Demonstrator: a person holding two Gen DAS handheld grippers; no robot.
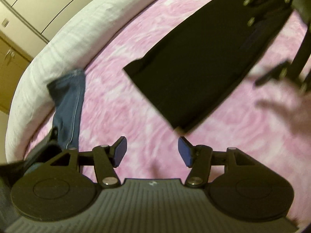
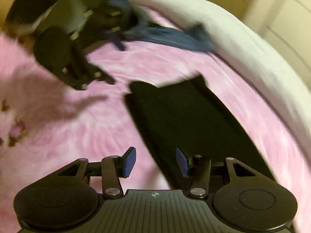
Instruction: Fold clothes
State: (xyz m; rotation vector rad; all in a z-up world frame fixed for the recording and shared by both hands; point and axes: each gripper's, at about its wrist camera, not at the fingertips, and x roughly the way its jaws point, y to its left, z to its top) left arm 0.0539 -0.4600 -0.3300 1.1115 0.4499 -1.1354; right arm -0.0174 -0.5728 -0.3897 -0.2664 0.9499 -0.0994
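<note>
A black garment (image 1: 194,68), folded into a long flat strip, lies on the pink bedspread (image 1: 120,89). My left gripper (image 1: 153,152) hovers just short of its near corner, open, with nothing between its blue pads. In the right wrist view the same black garment (image 2: 184,120) runs from mid-frame down under my right gripper (image 2: 155,162), which stands open above its near end without pressing on it. Blue jeans (image 1: 68,106) lie crumpled at the bed's edge. The left gripper (image 2: 113,62) appears blurred at the upper left. One of the right gripper's fingers (image 1: 272,74) shows blurred at the upper right.
A white padded bed border (image 1: 64,44) curves around the pink cover, with the jeans (image 2: 171,36) resting against it. Beyond the border stand cream wardrobe doors (image 1: 29,5). Pink cover with a small flower print (image 2: 15,130) spreads to the left.
</note>
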